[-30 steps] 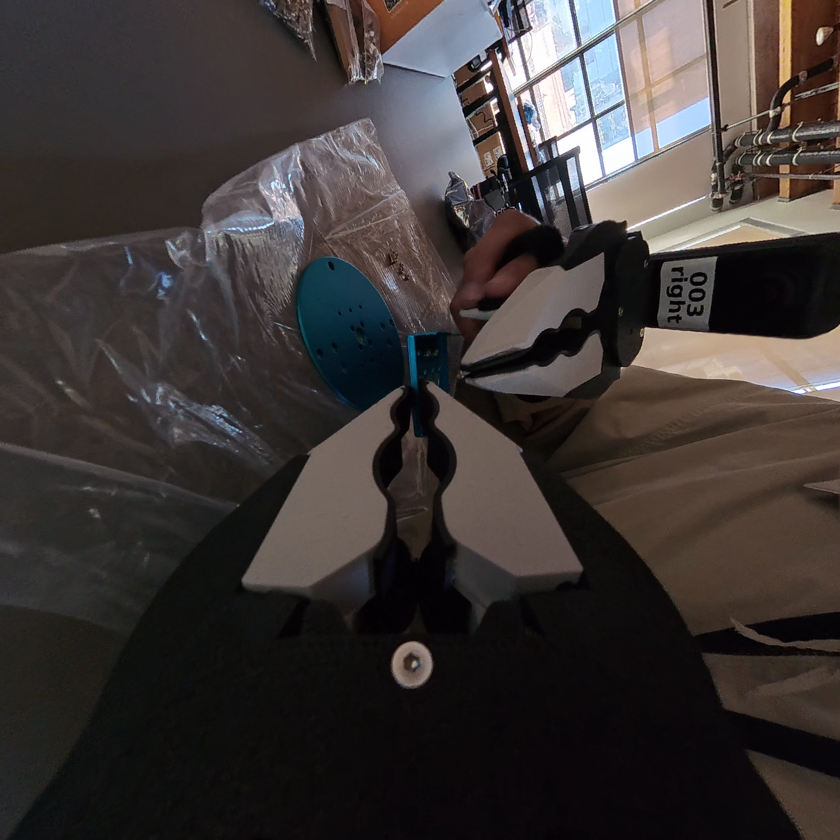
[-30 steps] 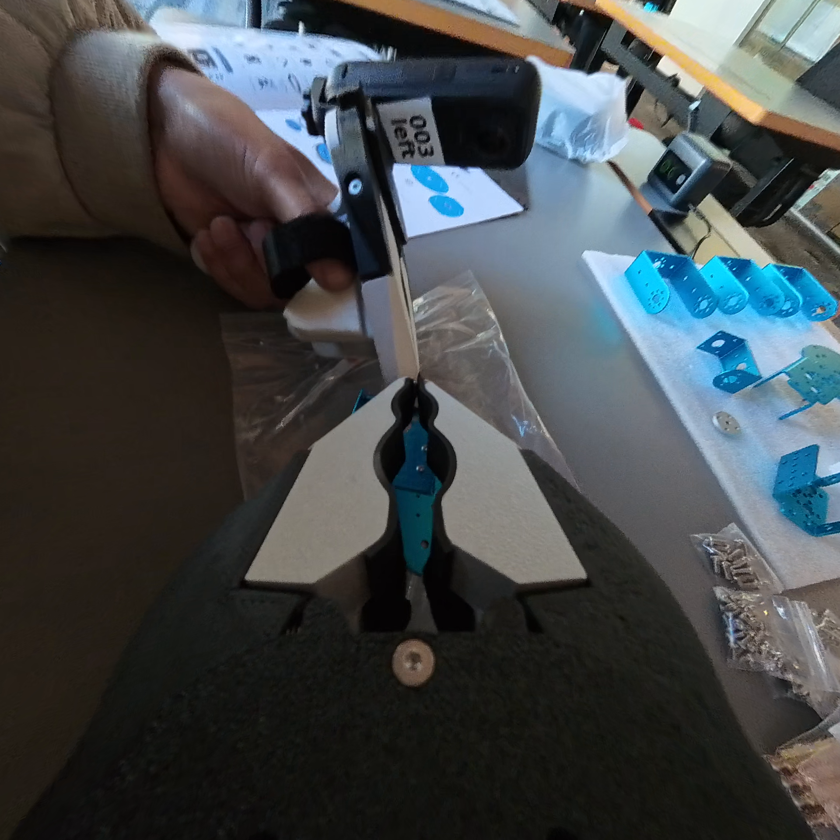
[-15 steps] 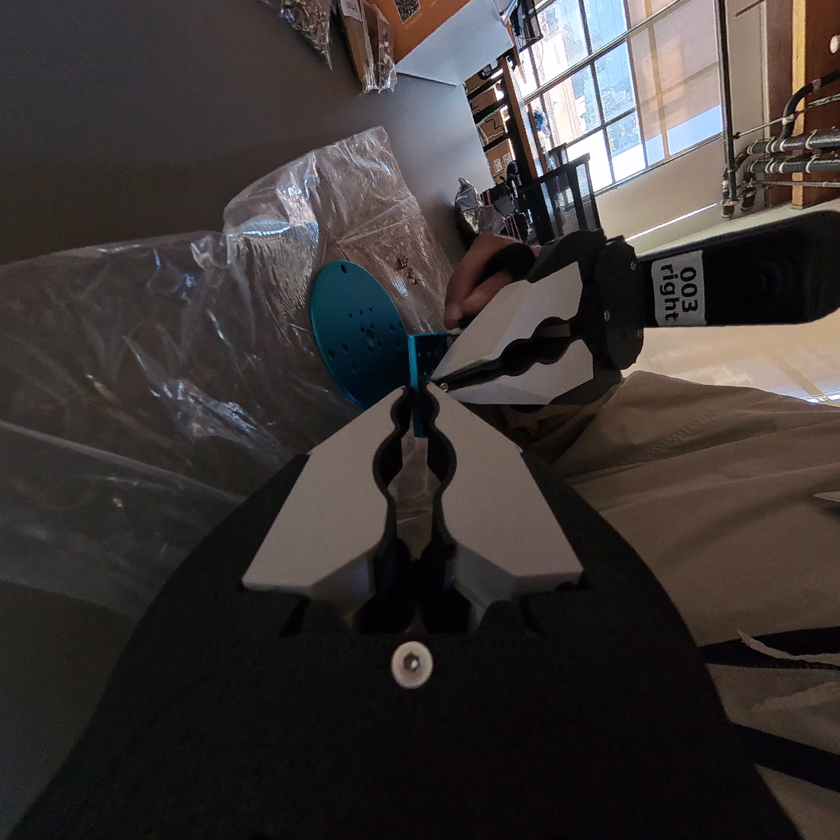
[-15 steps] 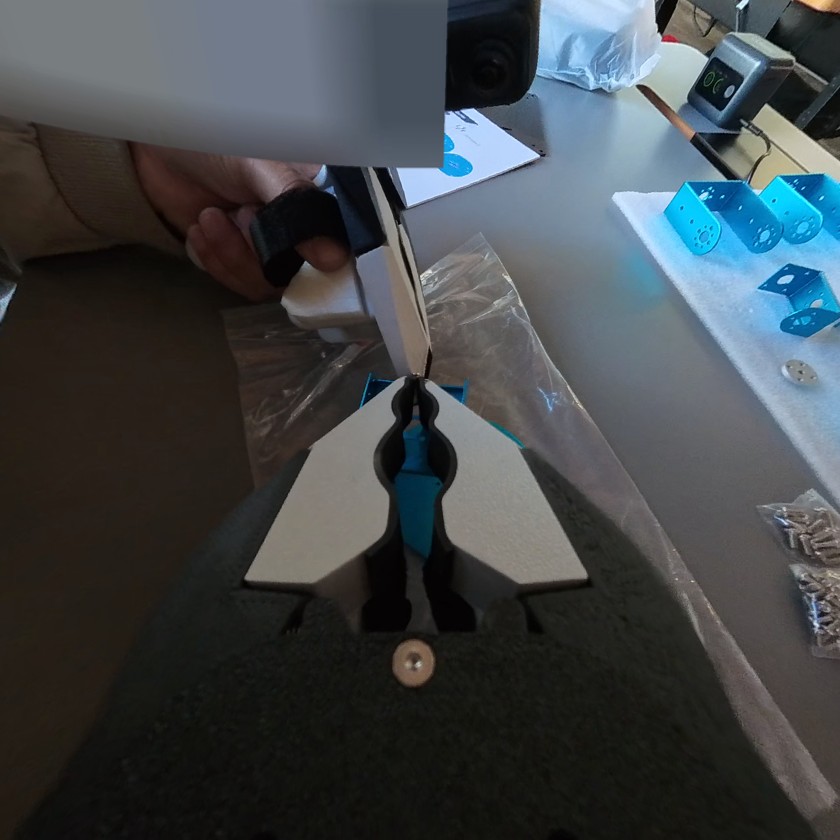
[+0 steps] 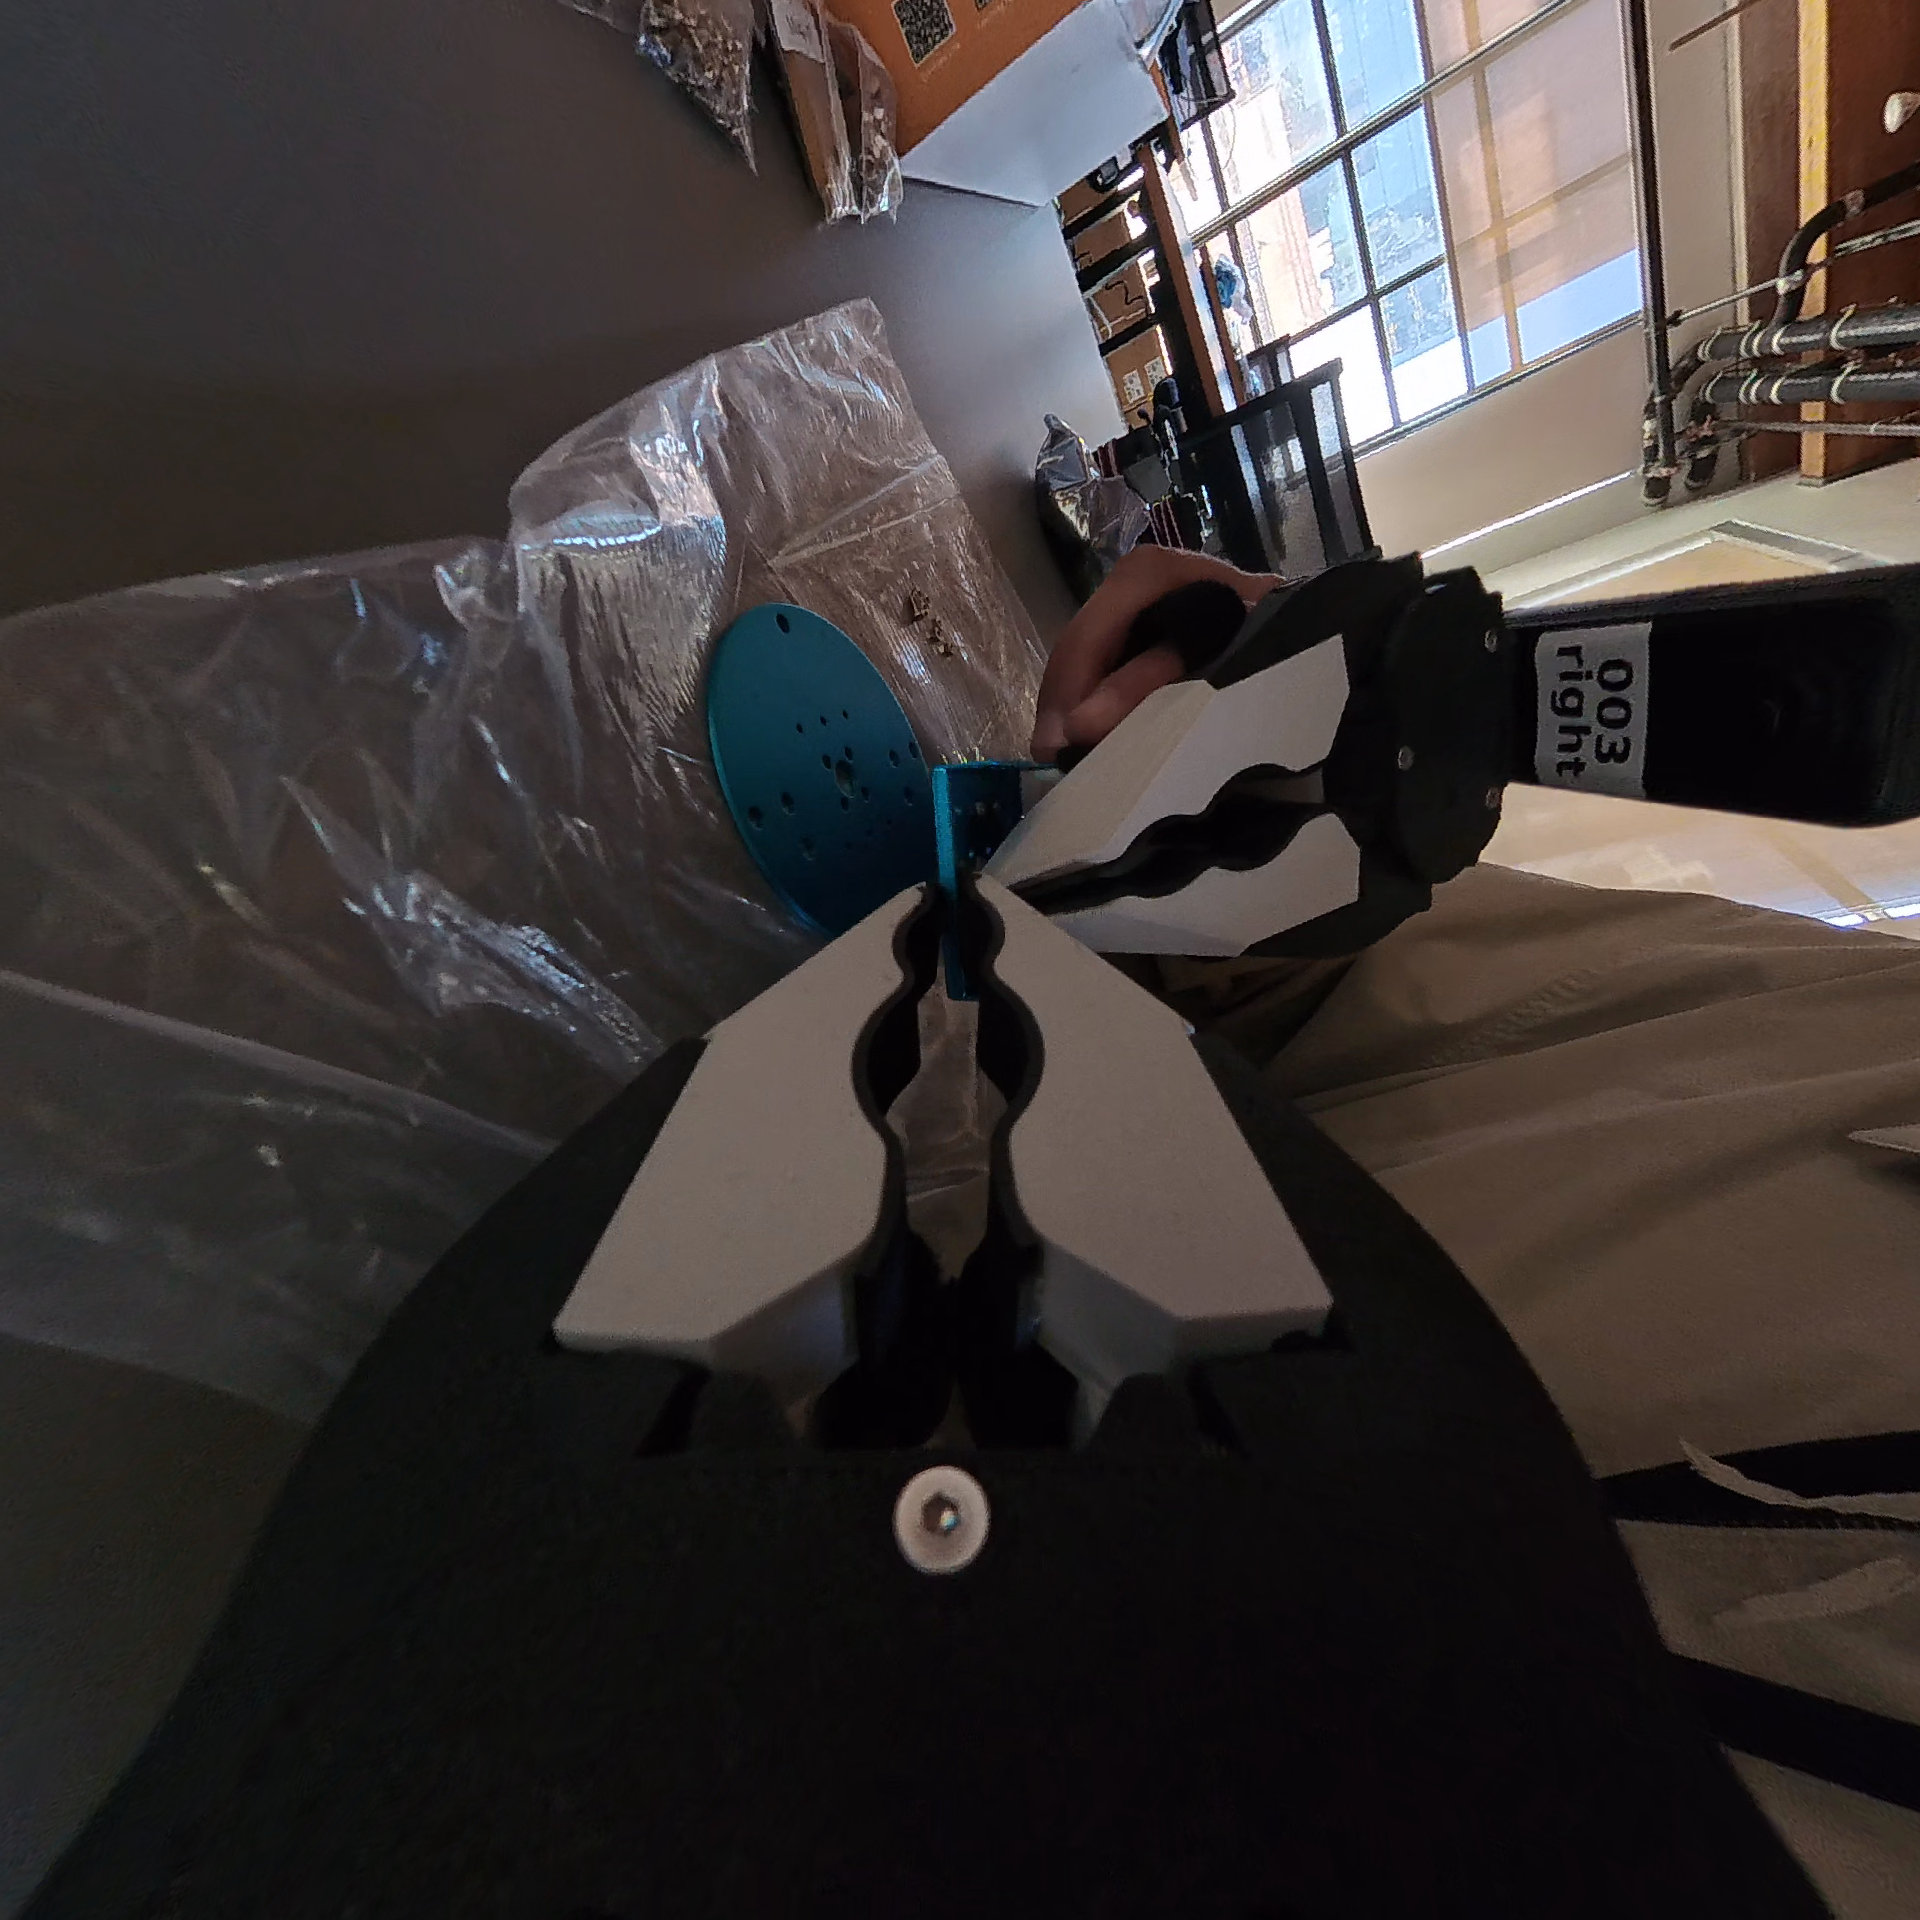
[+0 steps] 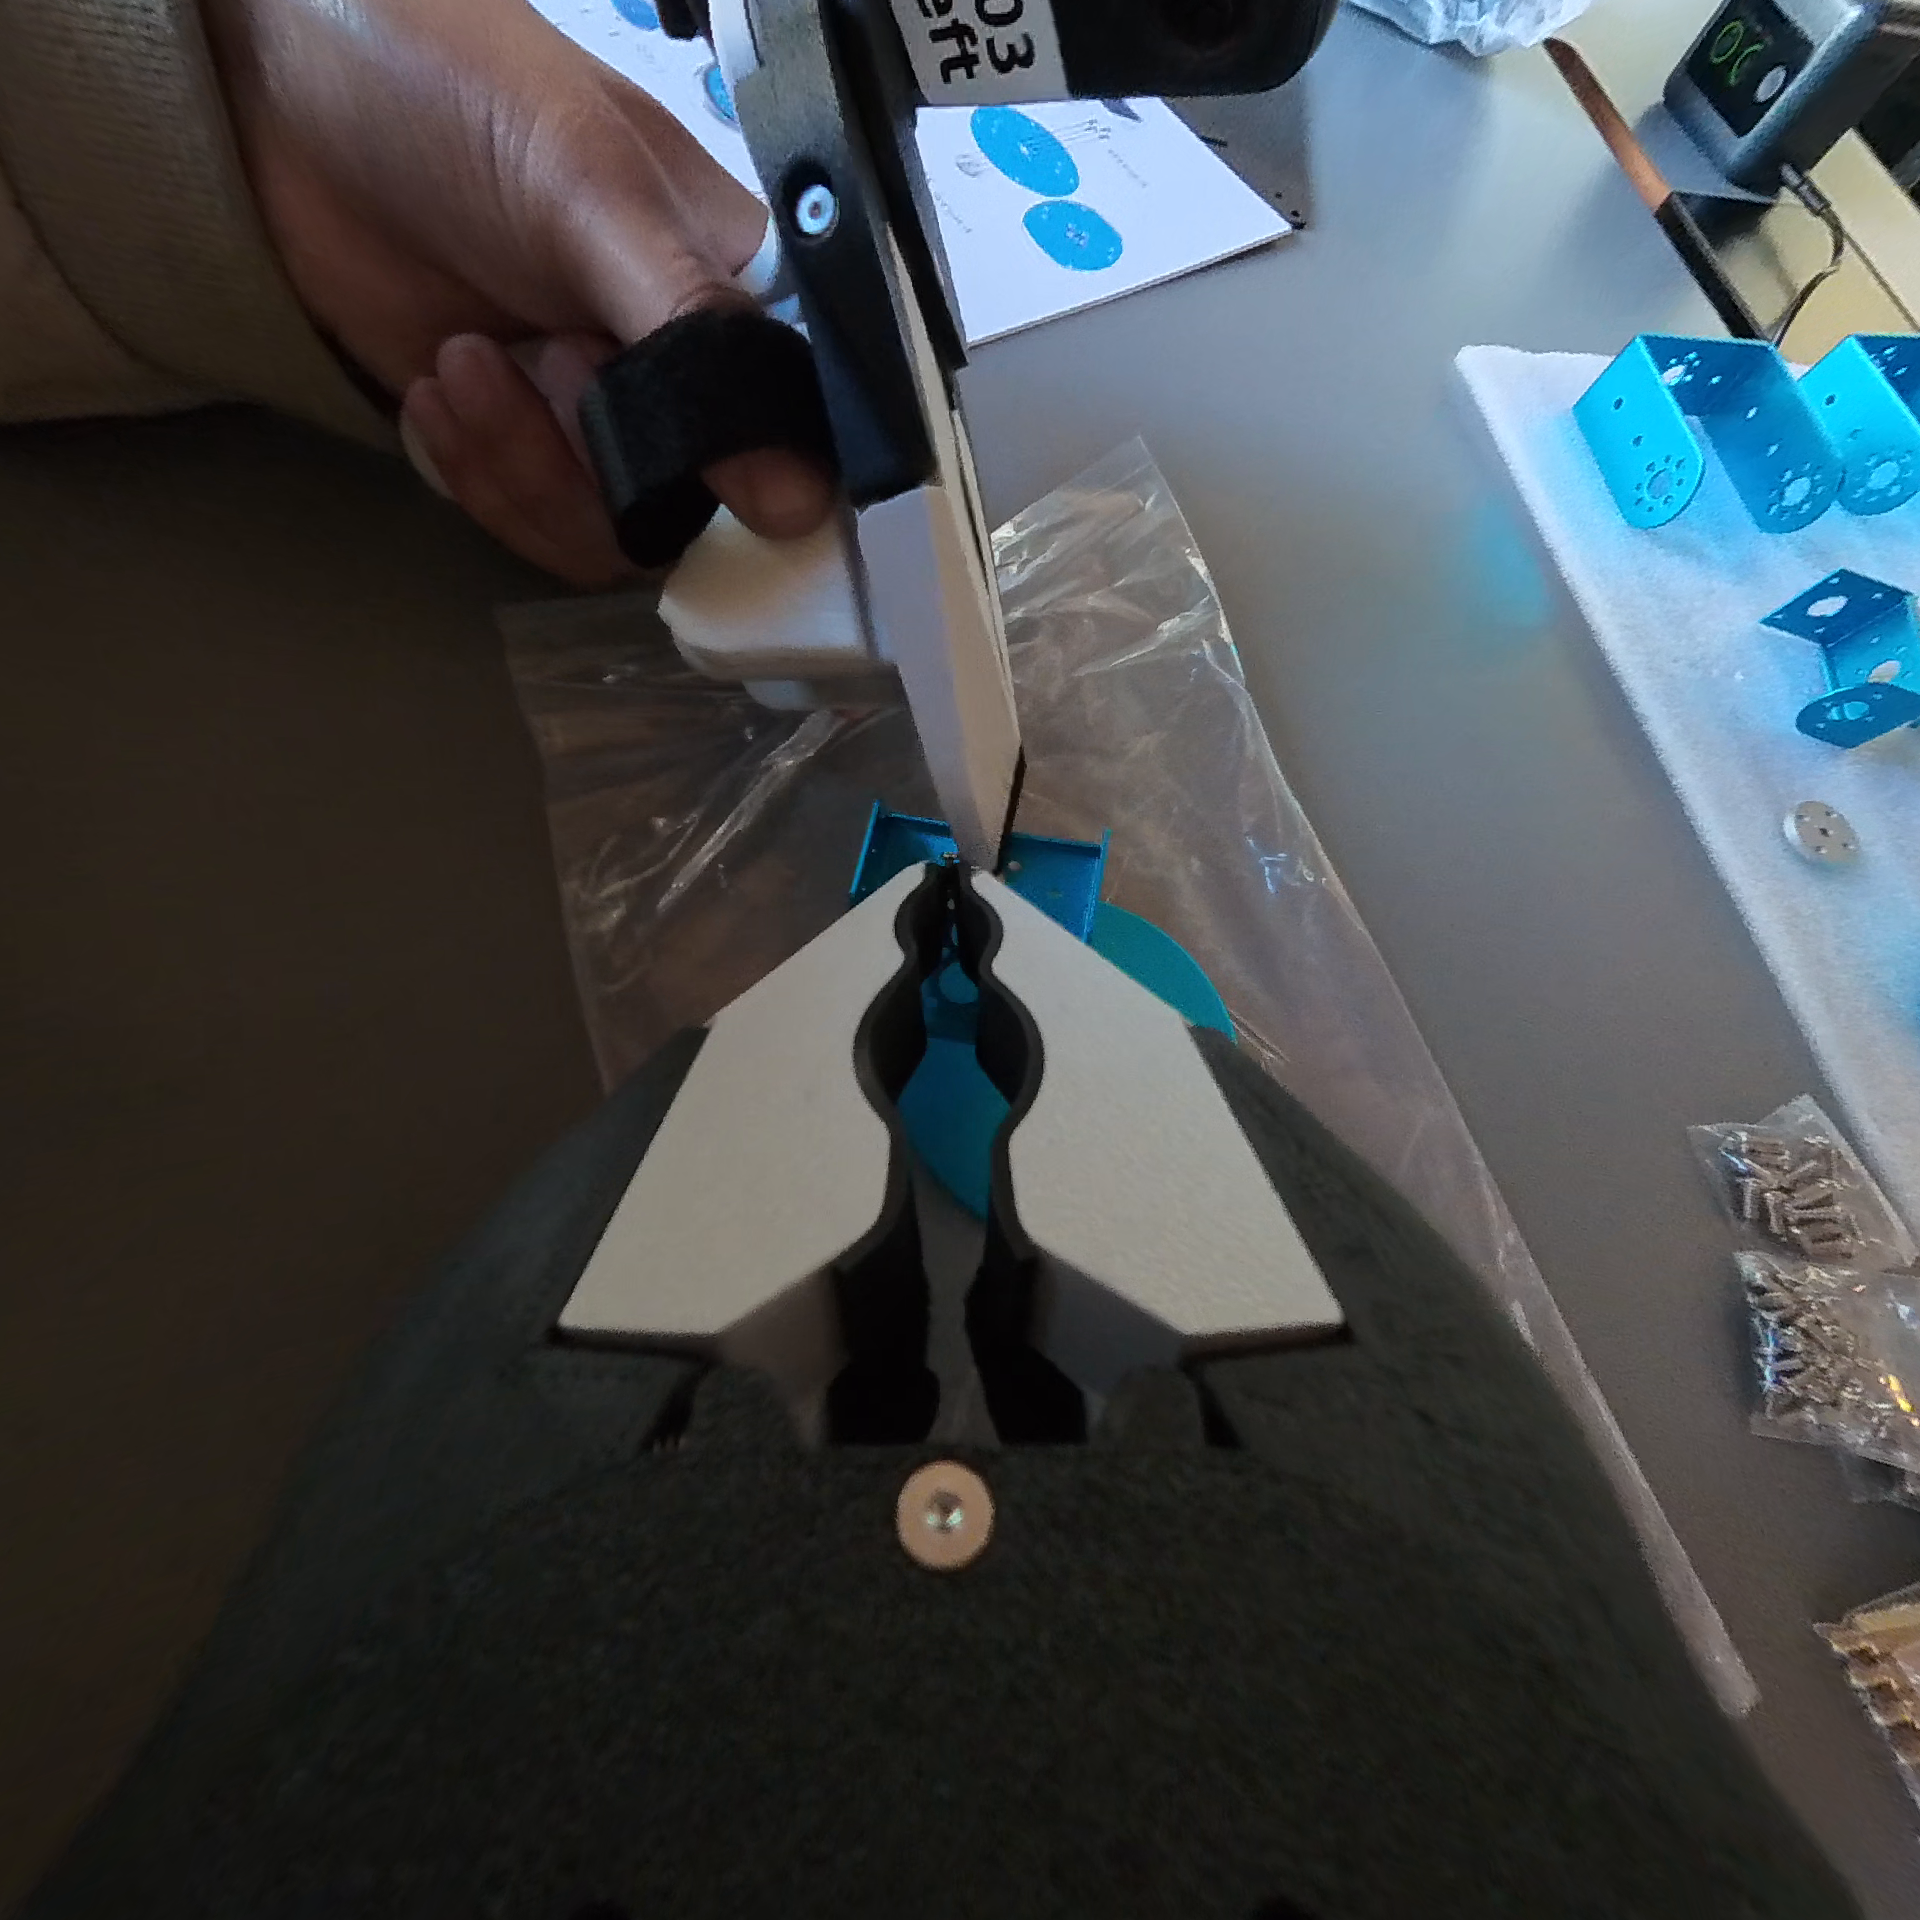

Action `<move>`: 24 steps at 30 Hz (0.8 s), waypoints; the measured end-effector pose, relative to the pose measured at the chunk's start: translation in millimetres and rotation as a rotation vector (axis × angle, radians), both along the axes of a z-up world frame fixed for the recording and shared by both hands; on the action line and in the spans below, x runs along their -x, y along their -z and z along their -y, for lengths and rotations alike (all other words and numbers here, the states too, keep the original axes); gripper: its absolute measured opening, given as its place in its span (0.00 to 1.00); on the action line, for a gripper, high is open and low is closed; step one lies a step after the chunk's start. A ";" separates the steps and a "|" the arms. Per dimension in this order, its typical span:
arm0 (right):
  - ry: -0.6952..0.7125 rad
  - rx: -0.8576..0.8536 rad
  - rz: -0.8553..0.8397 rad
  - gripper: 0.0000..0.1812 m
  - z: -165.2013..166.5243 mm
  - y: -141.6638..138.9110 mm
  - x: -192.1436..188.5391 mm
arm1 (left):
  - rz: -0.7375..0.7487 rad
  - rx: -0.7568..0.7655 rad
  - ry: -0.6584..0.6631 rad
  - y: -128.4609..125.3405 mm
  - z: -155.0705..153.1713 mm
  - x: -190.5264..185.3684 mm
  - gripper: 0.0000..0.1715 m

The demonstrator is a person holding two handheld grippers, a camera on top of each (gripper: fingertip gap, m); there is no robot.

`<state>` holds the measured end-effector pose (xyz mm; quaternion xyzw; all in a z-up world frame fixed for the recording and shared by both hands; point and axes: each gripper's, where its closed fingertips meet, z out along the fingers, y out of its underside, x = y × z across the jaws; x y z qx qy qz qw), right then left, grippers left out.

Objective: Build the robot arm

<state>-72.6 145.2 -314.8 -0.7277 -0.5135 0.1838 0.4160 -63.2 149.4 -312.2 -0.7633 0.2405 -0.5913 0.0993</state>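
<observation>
My left gripper [image 5: 951, 888] is shut on the edge of a small blue U-shaped metal bracket [image 5: 966, 826] and holds it just above a blue round disc [image 5: 816, 764]. The disc lies on a clear plastic bag [image 5: 727, 582]. My right gripper [image 6: 951, 873] is shut, with a tiny brass-coloured part [image 6: 950, 858] pinched at its tips, right against the bracket [image 6: 1060, 883]. In the right wrist view the left gripper [image 6: 987, 821] comes down from above onto the bracket, and the disc [image 6: 1158, 977] shows below and through the jaw gap. In the left wrist view the right gripper [image 5: 1023, 878] comes in from the right.
A white foam sheet [image 6: 1621, 644] at the right carries several blue brackets [image 6: 1683, 436] and a small silver hub [image 6: 1820, 833]. Bags of screws [image 6: 1787, 1226] lie in front of it. A printed sheet [image 6: 1081, 218] lies at the back. A small device with a screen [image 6: 1756, 73] stands far right. My two grippers' fingertips are within a few centimetres of each other.
My right gripper has moved in and down until its tips meet the bracket. The disc has come into sight beneath it. My left gripper keeps its hold on the bracket.
</observation>
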 end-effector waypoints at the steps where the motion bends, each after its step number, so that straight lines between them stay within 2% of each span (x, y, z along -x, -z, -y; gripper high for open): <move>1: 0.003 -0.007 0.002 0.00 -0.6 0.2 0.2 | -0.001 0.001 -0.002 0.2 -0.5 0.3 0.00; 8: 0.024 -0.062 0.013 0.00 -5.4 -6.0 -3.1 | 0.004 0.003 -0.005 -0.5 -1.1 0.4 0.01; 17: 0.048 -0.072 0.060 0.00 -8.0 -0.6 -1.6 | -0.010 -0.001 -0.017 1.4 -2.8 1.0 0.01; 24: 0.118 0.075 -0.001 0.01 -8.7 -1.6 -1.2 | -0.002 0.006 -0.021 0.6 -3.9 1.0 0.01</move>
